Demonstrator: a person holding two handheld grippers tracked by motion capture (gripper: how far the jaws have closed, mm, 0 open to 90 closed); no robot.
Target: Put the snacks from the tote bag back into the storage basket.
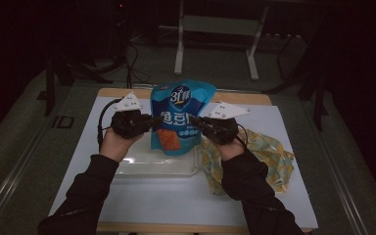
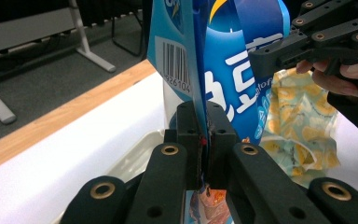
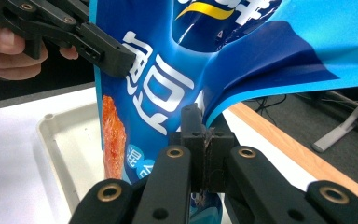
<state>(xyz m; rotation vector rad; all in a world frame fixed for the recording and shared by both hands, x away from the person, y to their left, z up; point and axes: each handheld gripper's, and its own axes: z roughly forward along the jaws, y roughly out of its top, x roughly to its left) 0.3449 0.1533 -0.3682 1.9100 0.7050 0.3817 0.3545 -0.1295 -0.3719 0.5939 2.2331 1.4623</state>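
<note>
A blue snack bag [image 1: 181, 117] with white lettering and an orange picture hangs upright over a clear plastic tray [image 1: 142, 169]. My left gripper [image 1: 149, 120] is shut on the bag's left edge, and my right gripper [image 1: 196, 121] is shut on its right edge. In the left gripper view the black jaws pinch the bag's edge [image 2: 204, 135] below its barcode, with the other gripper [image 2: 307, 42] at the upper right. In the right gripper view the jaws clamp the bag [image 3: 168, 93], whose top bends over to the right, above the tray [image 3: 60, 154].
A yellow patterned bag [image 1: 259, 156] lies on the white table top [image 1: 176, 200] to the right of the tray. The table's wooden far edge [image 1: 235, 97] runs behind the bag. A metal stand [image 1: 215, 29] rises on the floor beyond.
</note>
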